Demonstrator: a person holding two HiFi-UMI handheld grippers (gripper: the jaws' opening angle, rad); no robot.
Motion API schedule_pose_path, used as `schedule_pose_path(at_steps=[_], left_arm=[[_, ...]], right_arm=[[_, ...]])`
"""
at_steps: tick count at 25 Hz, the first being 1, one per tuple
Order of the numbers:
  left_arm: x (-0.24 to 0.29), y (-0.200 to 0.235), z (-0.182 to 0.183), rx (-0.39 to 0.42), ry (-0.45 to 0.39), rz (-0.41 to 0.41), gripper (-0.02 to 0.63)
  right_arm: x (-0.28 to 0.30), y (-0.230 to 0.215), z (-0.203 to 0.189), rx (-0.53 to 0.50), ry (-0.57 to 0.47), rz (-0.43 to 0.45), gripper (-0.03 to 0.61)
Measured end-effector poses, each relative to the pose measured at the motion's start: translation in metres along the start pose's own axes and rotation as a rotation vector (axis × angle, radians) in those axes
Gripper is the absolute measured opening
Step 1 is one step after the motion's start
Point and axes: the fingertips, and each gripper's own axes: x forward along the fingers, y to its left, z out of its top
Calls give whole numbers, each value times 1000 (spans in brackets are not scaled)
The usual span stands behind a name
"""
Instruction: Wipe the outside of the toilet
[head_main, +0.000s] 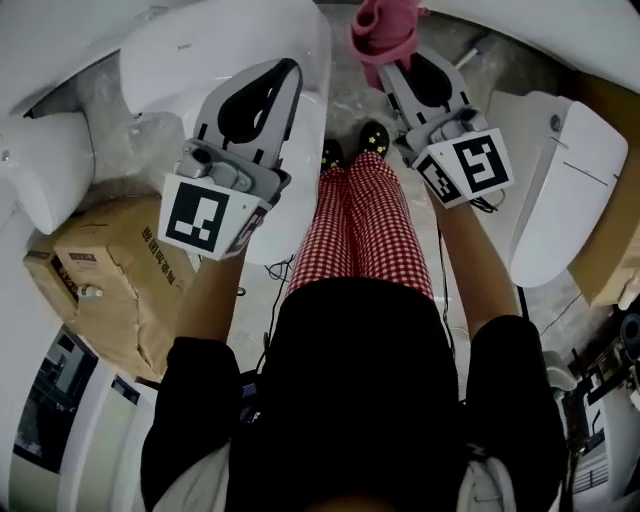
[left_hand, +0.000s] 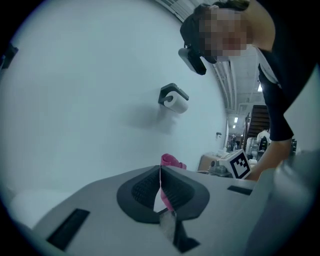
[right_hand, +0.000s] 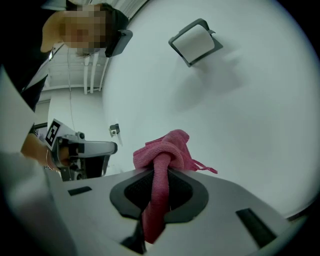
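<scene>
As I look down from the head view, the glossy white ceramic toilet (head_main: 190, 45) sits at the upper left, with a brown cardboard box (head_main: 105, 265) on the floor near it. My left gripper (head_main: 283, 72) hangs over the toilet's right edge, its jaws pressed together on nothing. Further right, my right gripper (head_main: 400, 68) is clamped on a crumpled pink microfibre cloth (head_main: 383, 32), which bunches beyond the tips, apart from that toilet.
</scene>
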Motion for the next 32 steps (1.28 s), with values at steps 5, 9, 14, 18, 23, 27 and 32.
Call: schedule_pose_path(at_steps=[5, 9, 14, 18, 23, 27, 32], left_arm=[[-11, -14, 41, 54, 12, -60, 11], [-24, -32, 72, 70, -3, -113, 11], [-50, -41, 100, 103, -7, -132, 11], [-74, -45, 115, 107, -8, -139, 11], [-106, -46, 118, 136, 26, -146, 11], [-125, -41, 123, 161, 37, -140, 11], [-149, -41, 123, 188, 35, -125, 11]], right_arm=[[-12, 47, 48, -10, 7, 40, 55], [-17, 84, 73, -39, 33, 66, 55], [-29, 126, 100, 27, -2, 140, 55], [-40, 151, 118, 21, -16, 176, 55], [-50, 176, 127, 15, -13, 199, 55], [-51, 194, 139, 14, -24, 215, 55], [-58, 213, 135, 4, -17, 237, 55]])
